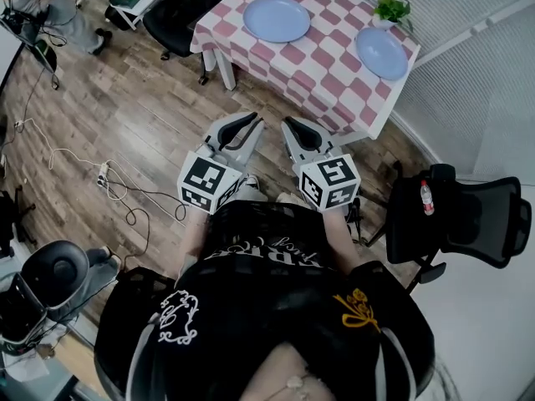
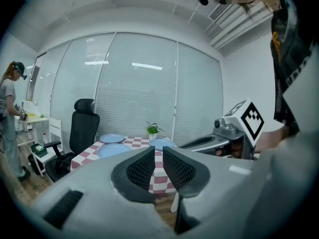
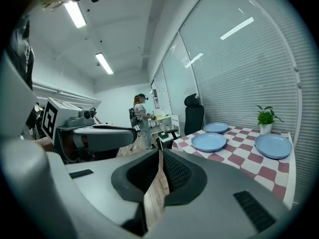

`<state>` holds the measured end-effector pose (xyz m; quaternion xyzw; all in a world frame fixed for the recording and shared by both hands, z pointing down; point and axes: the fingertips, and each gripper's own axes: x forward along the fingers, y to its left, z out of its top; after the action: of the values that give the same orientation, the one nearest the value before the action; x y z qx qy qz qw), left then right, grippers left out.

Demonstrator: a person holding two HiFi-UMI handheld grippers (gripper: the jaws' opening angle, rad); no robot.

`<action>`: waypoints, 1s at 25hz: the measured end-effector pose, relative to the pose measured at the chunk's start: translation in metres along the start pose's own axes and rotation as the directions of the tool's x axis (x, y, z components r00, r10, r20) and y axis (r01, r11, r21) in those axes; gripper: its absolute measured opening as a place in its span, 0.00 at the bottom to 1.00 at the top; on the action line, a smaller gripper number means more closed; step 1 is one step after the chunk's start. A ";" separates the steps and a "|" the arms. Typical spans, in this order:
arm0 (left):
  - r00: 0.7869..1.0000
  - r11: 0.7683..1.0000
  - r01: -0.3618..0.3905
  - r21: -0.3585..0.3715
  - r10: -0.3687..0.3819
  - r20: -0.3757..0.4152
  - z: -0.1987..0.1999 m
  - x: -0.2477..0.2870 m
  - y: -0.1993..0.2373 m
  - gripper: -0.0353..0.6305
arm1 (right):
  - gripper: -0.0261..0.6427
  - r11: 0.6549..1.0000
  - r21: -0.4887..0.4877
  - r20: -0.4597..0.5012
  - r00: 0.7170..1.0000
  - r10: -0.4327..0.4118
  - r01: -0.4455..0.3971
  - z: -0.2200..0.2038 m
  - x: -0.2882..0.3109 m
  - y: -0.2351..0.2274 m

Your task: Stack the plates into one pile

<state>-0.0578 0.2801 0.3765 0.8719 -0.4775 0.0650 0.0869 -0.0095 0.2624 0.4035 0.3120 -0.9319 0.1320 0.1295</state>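
Blue round plates, three, lying apart

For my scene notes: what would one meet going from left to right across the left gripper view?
A standing person → black office chair → small green potted plant → right gripper

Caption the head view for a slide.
Left gripper and right gripper, shut and empty, before a checkered table bearing three separate plates.
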 end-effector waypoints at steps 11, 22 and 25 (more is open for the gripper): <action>0.999 0.999 0.025 -0.040 -0.026 -0.026 -0.015 0.012 0.026 0.12 | 0.09 0.999 0.031 -0.038 0.999 -0.036 0.038 -0.010 0.020 -0.013; 0.996 0.999 -0.040 -0.029 0.038 -0.078 -0.010 0.067 0.069 0.12 | 0.09 0.999 0.031 -0.034 0.999 0.022 -0.021 0.016 0.067 -0.073; 0.993 0.997 -0.078 -0.027 0.075 -0.094 -0.007 0.091 0.088 0.12 | 0.09 0.999 0.013 -0.039 0.999 0.038 -0.037 0.026 0.079 -0.099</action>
<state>-0.0837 0.1608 0.4093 0.8476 -0.5069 0.1014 0.1200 -0.0138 0.1340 0.4212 0.2926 -0.9341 0.1460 0.1433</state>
